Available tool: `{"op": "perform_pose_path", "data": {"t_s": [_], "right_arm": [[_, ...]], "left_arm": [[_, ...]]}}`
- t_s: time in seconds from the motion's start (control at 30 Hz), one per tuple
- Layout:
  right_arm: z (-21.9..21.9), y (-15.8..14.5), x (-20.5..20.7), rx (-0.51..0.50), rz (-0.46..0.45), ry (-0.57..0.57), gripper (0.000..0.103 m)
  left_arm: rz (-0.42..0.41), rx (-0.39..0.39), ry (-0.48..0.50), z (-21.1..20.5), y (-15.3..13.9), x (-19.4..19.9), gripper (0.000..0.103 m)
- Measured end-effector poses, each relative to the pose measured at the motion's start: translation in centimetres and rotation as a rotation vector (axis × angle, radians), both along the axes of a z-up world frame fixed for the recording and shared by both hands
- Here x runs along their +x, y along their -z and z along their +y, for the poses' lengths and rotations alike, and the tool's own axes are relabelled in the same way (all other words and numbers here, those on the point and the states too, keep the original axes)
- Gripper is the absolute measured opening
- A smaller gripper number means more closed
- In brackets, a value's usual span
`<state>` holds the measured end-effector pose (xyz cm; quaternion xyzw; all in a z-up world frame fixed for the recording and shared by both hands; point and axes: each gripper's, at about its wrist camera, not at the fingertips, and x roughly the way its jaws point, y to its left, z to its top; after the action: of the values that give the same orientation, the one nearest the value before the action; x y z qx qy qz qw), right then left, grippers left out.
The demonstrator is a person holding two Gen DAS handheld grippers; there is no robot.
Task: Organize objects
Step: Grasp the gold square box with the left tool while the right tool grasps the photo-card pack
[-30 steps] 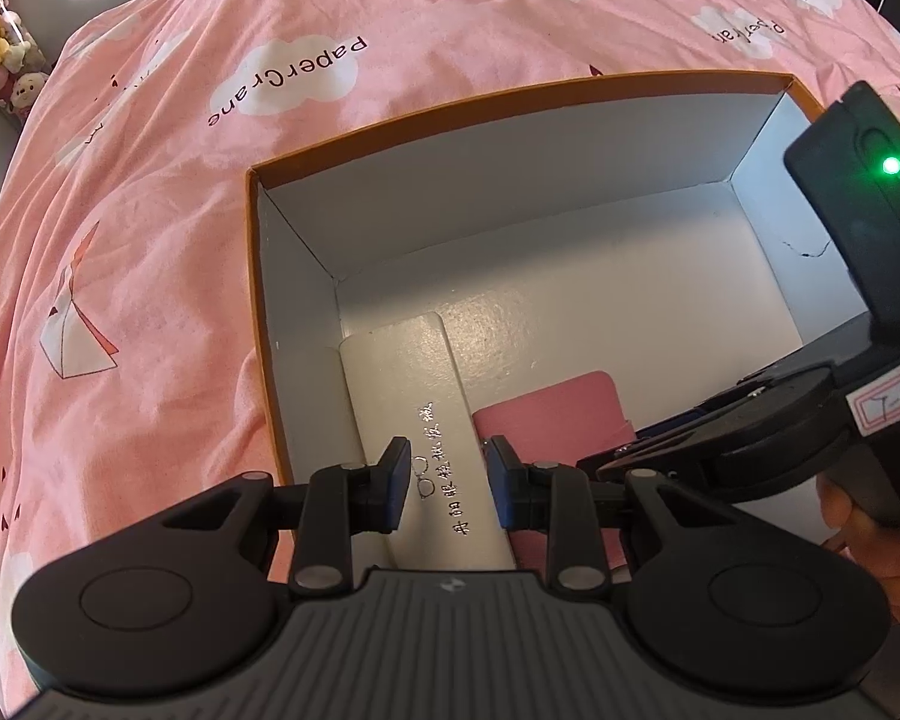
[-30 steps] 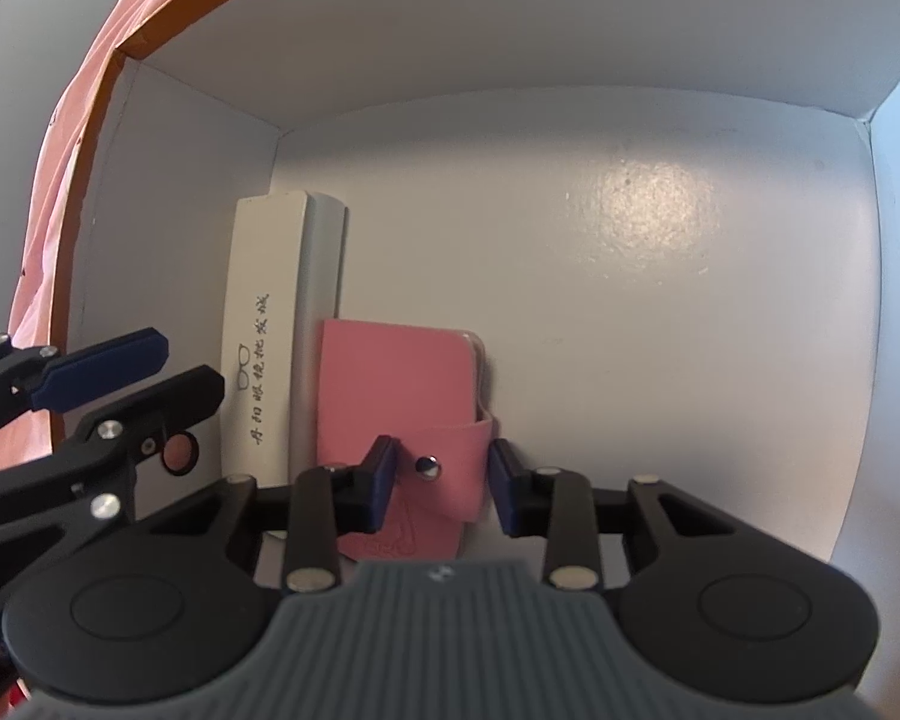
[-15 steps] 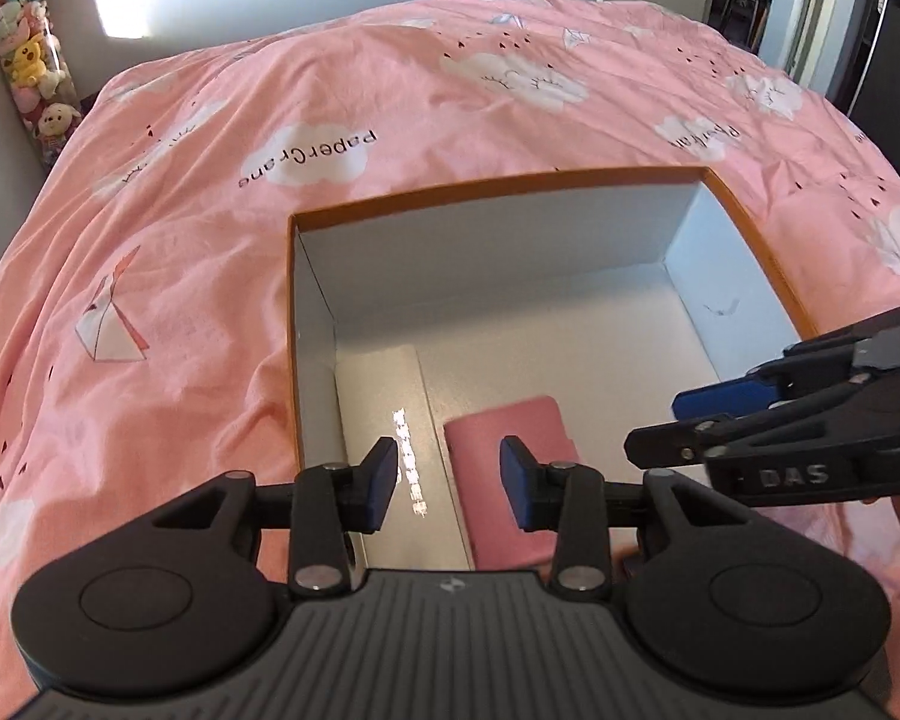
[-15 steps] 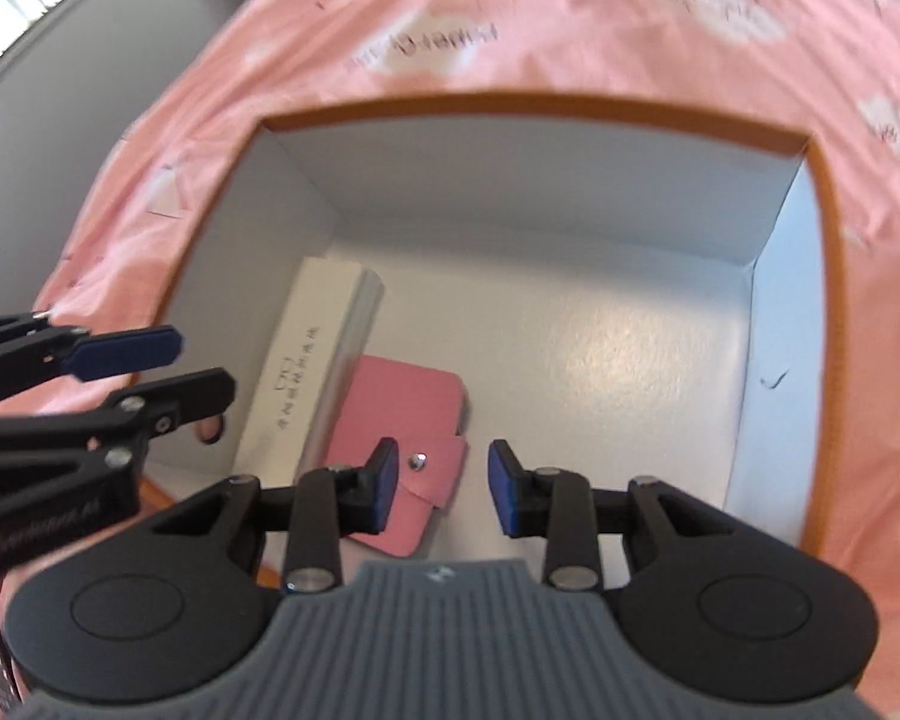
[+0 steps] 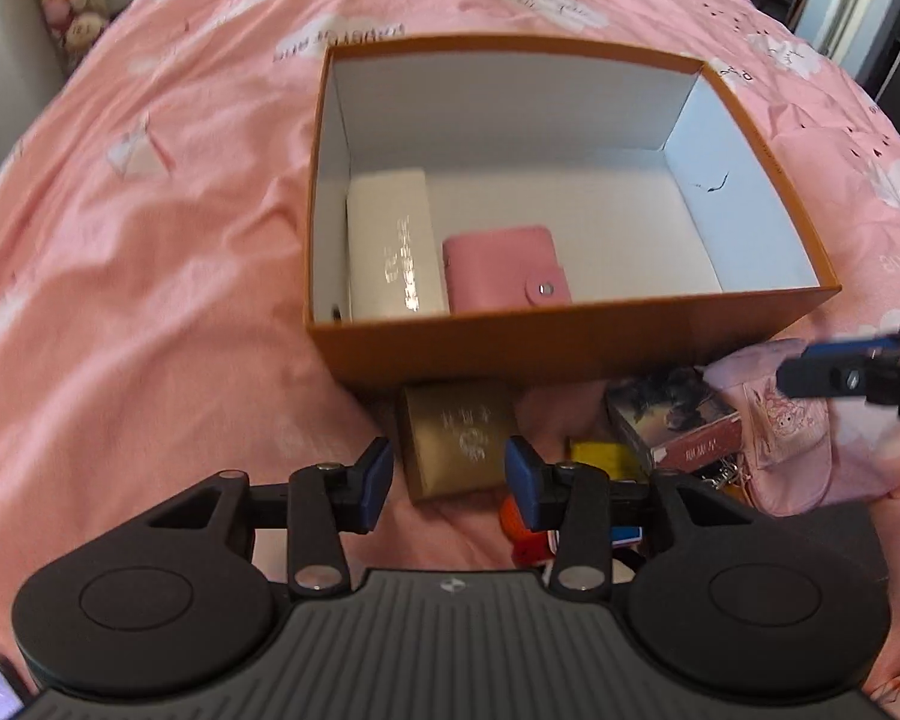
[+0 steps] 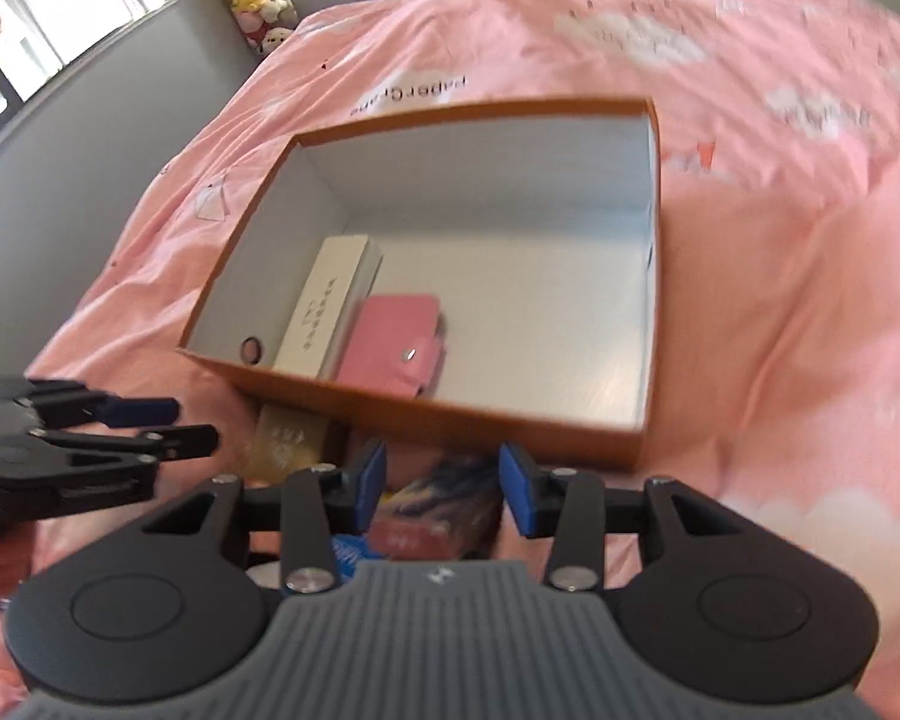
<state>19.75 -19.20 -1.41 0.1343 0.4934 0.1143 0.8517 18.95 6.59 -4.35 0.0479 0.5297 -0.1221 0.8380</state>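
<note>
Two items, white case (image 5: 390, 246) and wallet (image 5: 501, 267), sit in the box (image 5: 570, 348). Both hand-held grippers, left (image 5: 447, 474) and right (image 6: 441, 480), have just been opening, empty; you next grab the gold box (image 5: 456, 438) on the bed.

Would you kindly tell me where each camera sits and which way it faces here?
Left wrist: on the left gripper, angled down at a gold box before the orange box; right gripper at right edge.
Right wrist: on the right gripper, angled down over the clutter; left gripper at left.
Shared: orange box, white case, pink wallet.
</note>
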Motion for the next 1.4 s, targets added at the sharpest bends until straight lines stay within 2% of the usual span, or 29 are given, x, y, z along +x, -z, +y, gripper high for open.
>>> {"op": "perform_pose_path", "data": {"t_s": [0.13,0.2,0.3,0.5,0.63,0.7,0.83,1.0,1.1,1.13,1.2,1.27,1.4], "right_arm": [[0.7,3.5,1.0,0.027,0.117,0.034,0.045],[0.8,4.5,1.4,0.026,0.159,0.049,0.045],[0.8,5.8,2.0,0.052,0.207,0.066,0.045],[-0.2,7.8,2.9,0.187,0.308,0.109,0.051],[-0.6,9.0,3.3,0.242,0.356,0.15,0.053],[-0.7,9.4,3.6,0.26,0.373,0.165,0.053],[-0.6,9.7,3.5,0.276,0.387,0.173,0.053],[-0.1,9.6,3.2,0.272,0.375,0.162,0.054],[0.0,9.9,3.3,0.277,0.374,0.167,0.054],[0.0,9.9,3.3,0.277,0.371,0.168,0.053],[0.0,9.7,3.0,0.278,0.364,0.173,0.05],[-0.1,9.3,2.7,0.285,0.36,0.171,0.041],[1.0,7.7,2.1,0.223,0.316,0.114,0.039]], "left_arm": [[0.034,-0.025,-0.068,0.8,2.0,0.9,0.057],[0.035,-0.017,-0.091,0.8,2.7,1.4,0.067],[0.047,-0.008,-0.104,0.5,3.7,2.1,0.072],[0.093,-0.045,-0.173,0.1,5.3,2.8,0.075],[0.065,0.007,-0.152,-1.1,5.3,2.7,0.077],[0.072,0.036,-0.139,-1.6,5.5,2.8,0.081],[0.074,0.098,-0.104,-2.8,5.5,2.3,0.082],[0.098,0.12,-0.123,-3.2,6.8,1.7,0.082],[0.061,0.138,-0.128,-3.4,7.0,1.2,0.082],[0.057,0.132,-0.132,-3.3,7.0,1.0,0.081],[0.05,0.125,-0.128,-3.1,6.7,0.6,0.073],[0.043,0.125,-0.119,-2.9,6.3,0.2,0.068],[0.032,0.121,-0.105,-2.3,5.5,-0.5,0.068]]}}
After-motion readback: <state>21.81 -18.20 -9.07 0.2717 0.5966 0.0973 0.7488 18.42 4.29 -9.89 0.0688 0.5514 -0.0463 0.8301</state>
